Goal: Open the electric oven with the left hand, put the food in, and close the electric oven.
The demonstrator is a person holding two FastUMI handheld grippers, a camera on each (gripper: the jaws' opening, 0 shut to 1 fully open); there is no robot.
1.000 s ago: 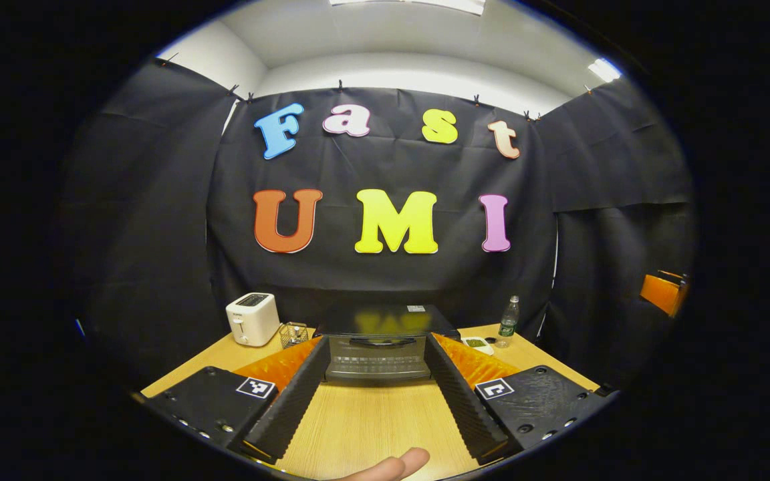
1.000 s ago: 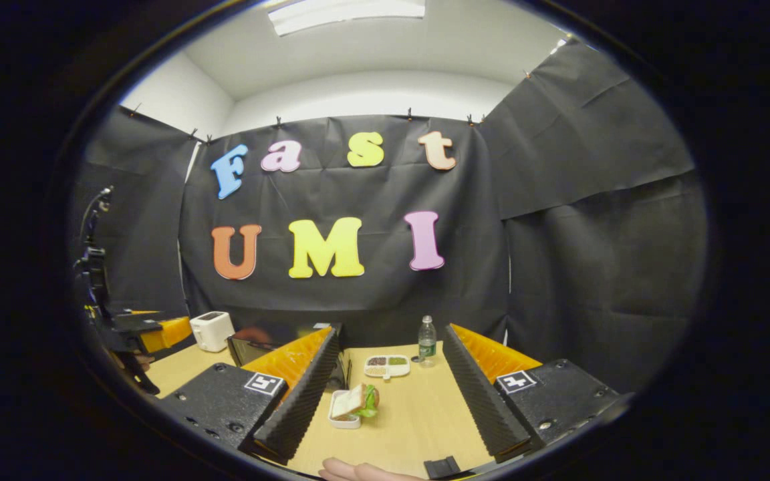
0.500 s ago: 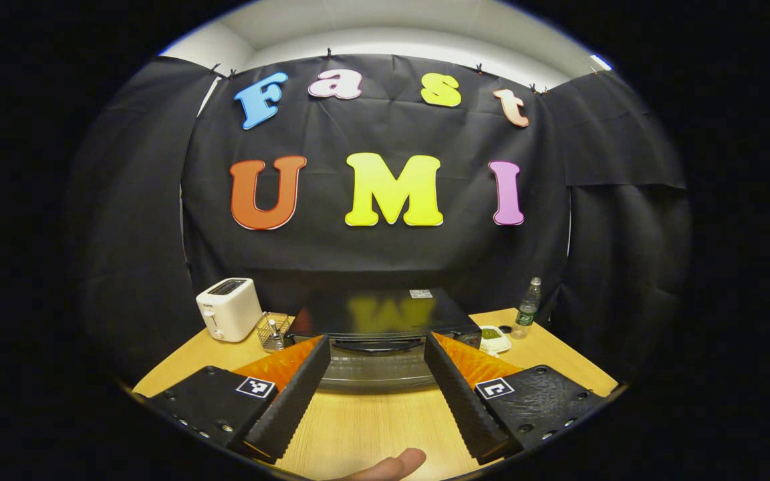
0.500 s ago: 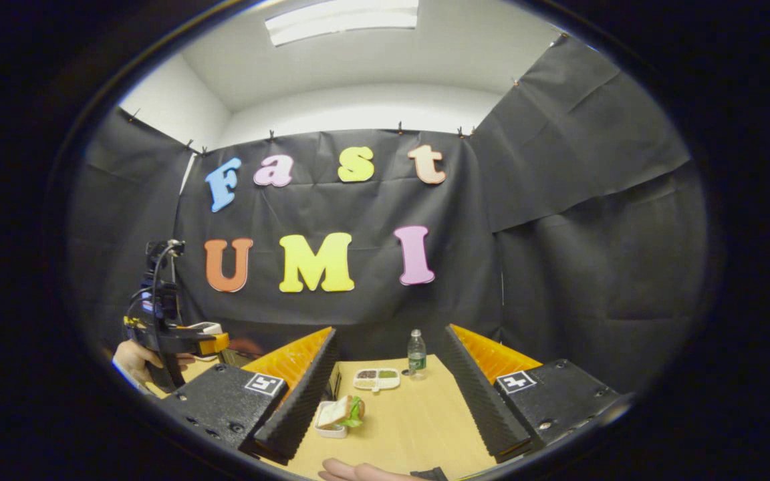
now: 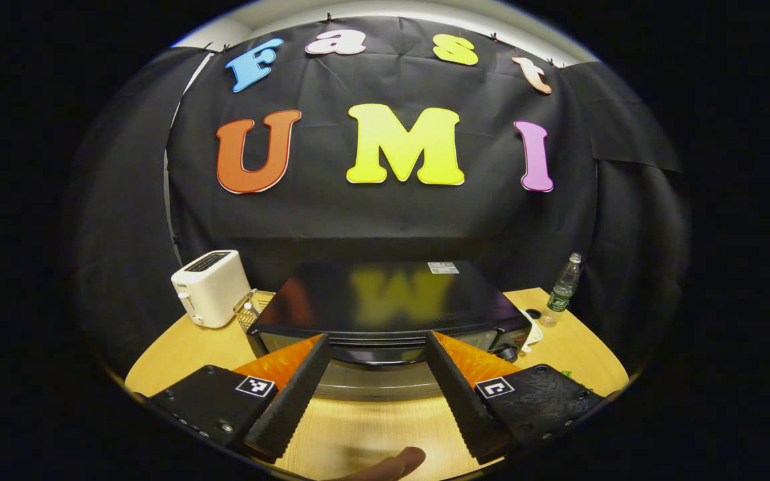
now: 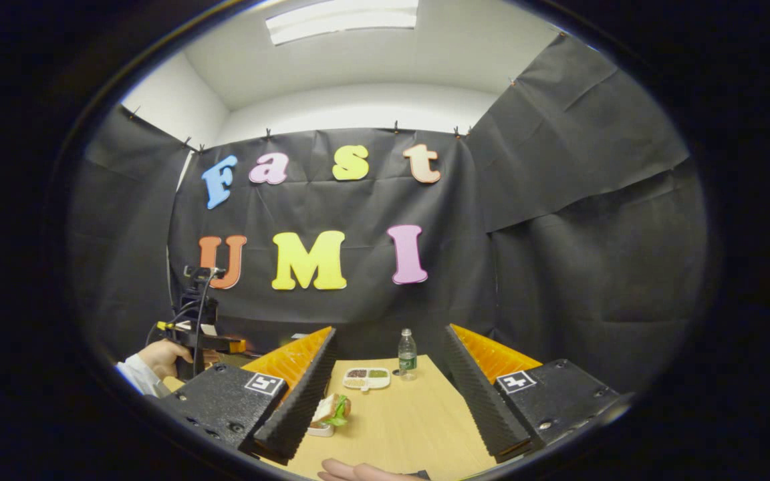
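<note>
The black electric oven (image 5: 385,300) stands on the table straight ahead in the left gripper view, its door closed. The door handle (image 5: 375,354) lies just beyond and between the fingertips of my left gripper (image 5: 377,341), which is open and empty. In the right gripper view a sandwich with green lettuce (image 6: 333,409) sits on a small white dish beside the left finger (image 6: 301,394) of my right gripper (image 6: 388,334), also open and empty. Farther left in that view, a hand (image 6: 161,354) holds the left gripper (image 6: 208,337).
A white toaster (image 5: 208,287) and a wire basket (image 5: 251,308) stand left of the oven. A water bottle (image 5: 562,290) and a small dish (image 5: 532,329) are on its right. In the right gripper view a divided dish (image 6: 366,378) and the bottle (image 6: 407,354) sit on the wooden table (image 6: 418,421).
My left gripper has moved forward to the oven, which now looms large with its handle between the fingertips. The right gripper has barely shifted; both stay open.
</note>
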